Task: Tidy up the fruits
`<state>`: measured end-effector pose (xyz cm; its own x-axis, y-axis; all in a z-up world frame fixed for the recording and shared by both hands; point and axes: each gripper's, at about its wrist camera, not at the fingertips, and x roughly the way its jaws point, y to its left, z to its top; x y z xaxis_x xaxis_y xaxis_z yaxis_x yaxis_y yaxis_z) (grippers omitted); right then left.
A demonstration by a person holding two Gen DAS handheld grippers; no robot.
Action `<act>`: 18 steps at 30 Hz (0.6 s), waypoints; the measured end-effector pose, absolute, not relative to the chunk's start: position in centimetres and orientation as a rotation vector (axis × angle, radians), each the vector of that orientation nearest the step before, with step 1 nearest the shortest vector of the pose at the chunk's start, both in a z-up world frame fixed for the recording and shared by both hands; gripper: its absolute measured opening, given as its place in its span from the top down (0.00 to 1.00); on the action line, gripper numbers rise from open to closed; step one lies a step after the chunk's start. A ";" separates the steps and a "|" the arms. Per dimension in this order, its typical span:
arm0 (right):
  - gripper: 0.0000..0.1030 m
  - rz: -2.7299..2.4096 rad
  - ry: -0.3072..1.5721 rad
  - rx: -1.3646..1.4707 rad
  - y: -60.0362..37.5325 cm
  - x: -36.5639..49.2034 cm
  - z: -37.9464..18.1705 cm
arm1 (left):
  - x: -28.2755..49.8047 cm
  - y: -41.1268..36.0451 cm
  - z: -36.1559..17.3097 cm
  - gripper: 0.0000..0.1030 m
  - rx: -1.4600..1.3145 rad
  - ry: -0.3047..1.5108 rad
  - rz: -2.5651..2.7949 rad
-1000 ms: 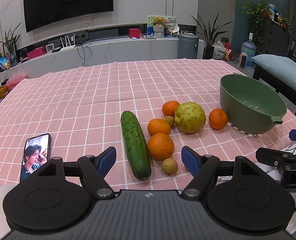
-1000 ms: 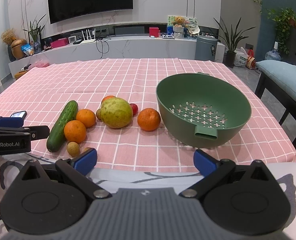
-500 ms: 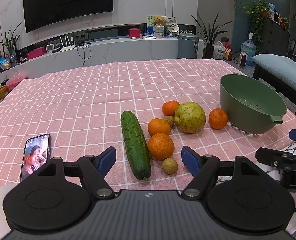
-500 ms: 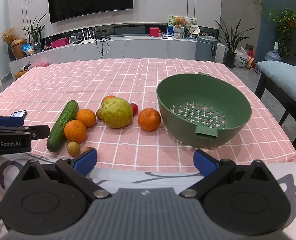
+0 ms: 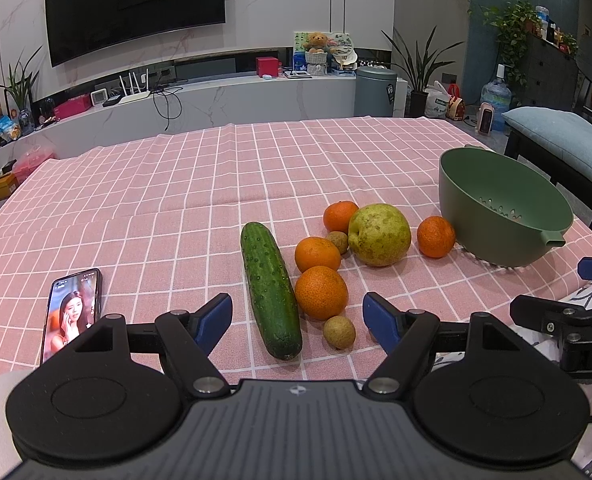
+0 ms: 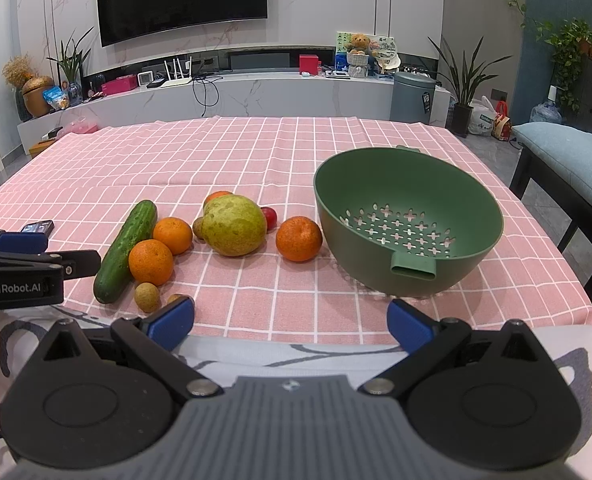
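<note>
A green colander bowl (image 6: 407, 196) stands empty at the table's right; it also shows in the left wrist view (image 5: 499, 216). Left of it lie an orange (image 6: 299, 239), a large yellow-green pear (image 6: 234, 230), a small red fruit (image 6: 270, 217), more oranges (image 6: 150, 262), small brown fruits (image 6: 147, 297) and a cucumber (image 6: 124, 250). In the left wrist view the cucumber (image 5: 270, 292), oranges (image 5: 320, 292) and pear (image 5: 379, 234) lie just ahead. My left gripper (image 5: 297, 318) is open and empty near the cucumber's near end. My right gripper (image 6: 291, 322) is open and empty at the table's front edge.
A phone (image 5: 72, 312) with a lit screen lies on the pink checked tablecloth (image 5: 176, 200) at the front left. A bench with a blue cushion (image 6: 567, 160) stands right of the table. A TV wall and shelf are behind.
</note>
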<state>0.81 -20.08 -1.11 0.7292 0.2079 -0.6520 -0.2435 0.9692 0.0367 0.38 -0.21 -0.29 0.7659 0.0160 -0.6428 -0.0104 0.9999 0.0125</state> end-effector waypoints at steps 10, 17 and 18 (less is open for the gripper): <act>0.04 0.249 0.712 -0.054 -20.1 0.8 -1.1 | 0.3 -0.2 -0.3 0.15 0.009 0.699 0.015; 0.04 0.250 0.712 -0.056 -20.1 0.7 -1.1 | 0.3 -0.2 -0.3 0.15 0.009 0.699 0.015; 0.04 0.250 0.713 -0.057 -20.1 0.7 -1.1 | 0.4 -0.3 -0.3 0.15 0.008 0.699 0.015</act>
